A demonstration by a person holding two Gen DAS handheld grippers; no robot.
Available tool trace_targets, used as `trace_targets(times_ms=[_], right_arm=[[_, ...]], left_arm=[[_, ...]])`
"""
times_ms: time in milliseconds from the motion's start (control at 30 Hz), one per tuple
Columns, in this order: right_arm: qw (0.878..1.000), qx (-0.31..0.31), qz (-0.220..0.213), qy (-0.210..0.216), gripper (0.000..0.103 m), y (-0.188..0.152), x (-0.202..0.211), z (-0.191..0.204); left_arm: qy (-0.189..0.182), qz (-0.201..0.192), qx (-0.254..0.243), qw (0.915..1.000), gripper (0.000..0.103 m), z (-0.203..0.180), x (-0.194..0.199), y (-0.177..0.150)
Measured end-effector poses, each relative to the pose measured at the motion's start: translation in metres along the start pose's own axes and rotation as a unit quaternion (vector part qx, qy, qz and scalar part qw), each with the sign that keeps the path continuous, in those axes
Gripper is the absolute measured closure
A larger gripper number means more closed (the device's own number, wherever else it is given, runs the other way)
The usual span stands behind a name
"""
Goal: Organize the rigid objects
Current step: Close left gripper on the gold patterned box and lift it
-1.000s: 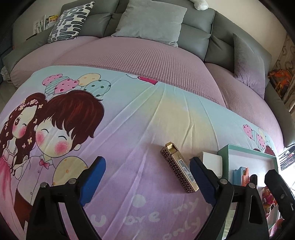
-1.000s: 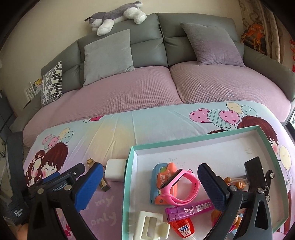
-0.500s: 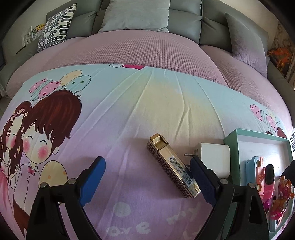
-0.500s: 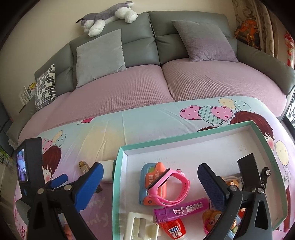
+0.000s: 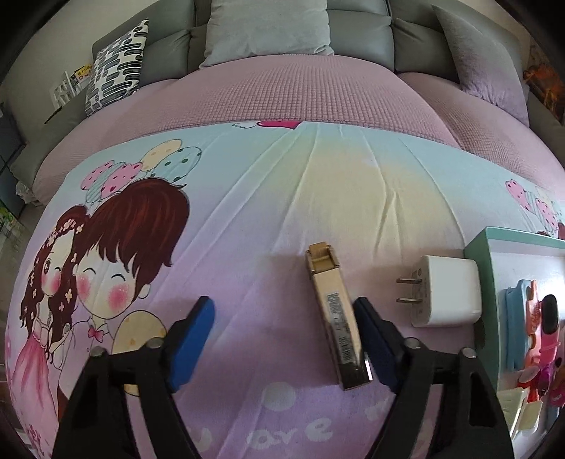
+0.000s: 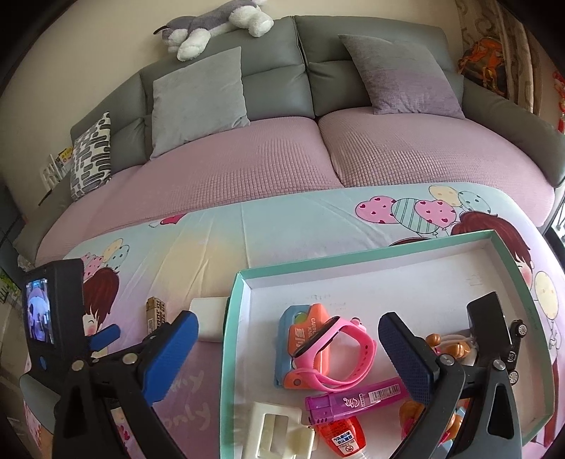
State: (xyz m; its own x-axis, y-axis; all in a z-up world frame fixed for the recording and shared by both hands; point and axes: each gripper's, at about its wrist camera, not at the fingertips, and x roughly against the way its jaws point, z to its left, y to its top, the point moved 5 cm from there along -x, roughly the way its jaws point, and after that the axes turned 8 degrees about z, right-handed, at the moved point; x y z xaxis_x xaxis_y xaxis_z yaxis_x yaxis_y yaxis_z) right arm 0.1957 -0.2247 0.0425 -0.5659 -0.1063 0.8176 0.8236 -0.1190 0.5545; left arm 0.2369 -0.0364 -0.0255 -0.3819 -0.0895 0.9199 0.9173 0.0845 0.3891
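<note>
the gold box (image 5: 335, 314) lay against one pad of the closing, still-open left gripper (image 5: 282, 339), so an off-centre squeeze risked skidding it.

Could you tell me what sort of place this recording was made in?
Most likely a home living room: a grey sofa with cushions and a plush dog on its back, and in front a surface under a cartoon-print cloth.

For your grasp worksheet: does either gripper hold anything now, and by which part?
Nothing is held. The gold box lies between the left gripper fingers, which have just been closing, beside the right-hand one; the right gripper is open.
</note>
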Motion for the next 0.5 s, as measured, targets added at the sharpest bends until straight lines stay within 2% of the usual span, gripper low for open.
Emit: trace_targets(times_ms=[33,100,200,267,333,500], right_arm=[[1.000,0.002,-0.001,-0.001,0.000,0.000,0.000,0.001],[1.000,0.005,-0.002,-0.002,0.000,-0.001,-0.001,0.003],[1.000,0.011,0.000,-0.005,0.000,-0.002,-0.003,0.009],[1.000,0.017,-0.001,-0.007,0.000,-0.002,-0.004,0.013],[1.000,0.022,-0.001,-0.005,0.000,-0.002,-0.006,0.019],[0.999,0.038,0.006,0.010,0.000,-0.002,-0.012,0.038]], left_arm=[[-0.010,0.000,-0.001,0.9999,0.040,-0.002,0.000,0.000],[-0.011,-0.001,-0.009,0.9999,0.042,-0.006,0.000,0.000],[-0.031,0.000,-0.005,0.9995,0.054,-0.004,0.002,-0.001],[-0.024,0.000,-0.006,0.9997,0.068,-0.001,0.003,-0.002],[-0.024,-0.001,-0.003,0.9997,0.076,0.005,0.004,-0.004],[-0.028,0.000,0.016,0.9995,0.083,0.026,0.004,-0.007]])
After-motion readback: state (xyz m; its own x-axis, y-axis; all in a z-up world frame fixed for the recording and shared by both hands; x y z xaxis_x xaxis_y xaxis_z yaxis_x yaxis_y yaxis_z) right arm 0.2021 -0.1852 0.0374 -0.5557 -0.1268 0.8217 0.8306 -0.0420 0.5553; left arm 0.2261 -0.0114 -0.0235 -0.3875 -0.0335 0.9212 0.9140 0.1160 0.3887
